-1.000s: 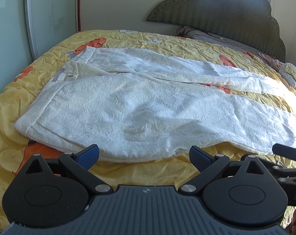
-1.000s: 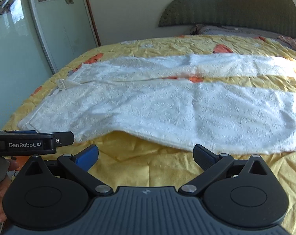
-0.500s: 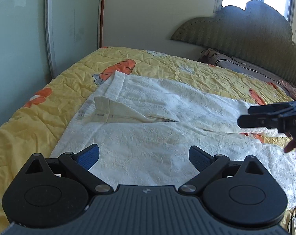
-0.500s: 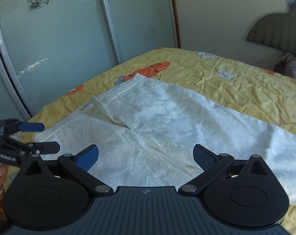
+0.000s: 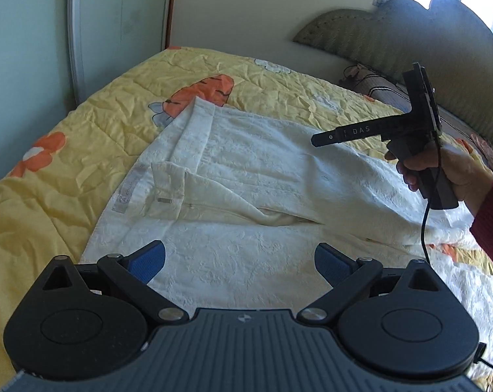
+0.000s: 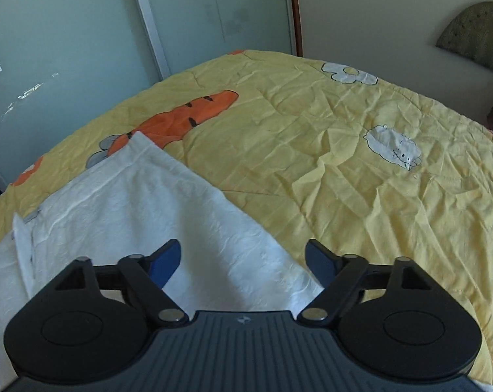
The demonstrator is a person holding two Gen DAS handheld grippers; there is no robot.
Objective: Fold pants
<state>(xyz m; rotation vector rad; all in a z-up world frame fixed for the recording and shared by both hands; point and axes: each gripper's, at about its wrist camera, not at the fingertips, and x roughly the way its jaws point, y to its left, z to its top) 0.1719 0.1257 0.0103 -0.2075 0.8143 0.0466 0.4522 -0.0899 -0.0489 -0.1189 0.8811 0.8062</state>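
White textured pants [image 5: 246,196] lie spread flat on a yellow quilted bed [image 5: 66,150], waistband to the left with the fly open. My left gripper [image 5: 239,261] is open and empty, hovering above the near leg by the waistband. My right gripper [image 6: 243,261] is open and empty above the far leg's upper part [image 6: 141,202]. It also shows in the left wrist view [image 5: 321,138], held in a hand over the far leg.
A green padded headboard [image 5: 409,42] and a striped pillow [image 5: 377,89] stand at the right end of the bed. Frosted sliding wardrobe doors [image 6: 83,32] run along the bed's far left side. The quilt carries carrot [image 6: 187,117] and animal prints.
Both grippers have moved left along the pants toward the waistband and in over the cloth. The right gripper has swung across above the far leg. Both stay open.
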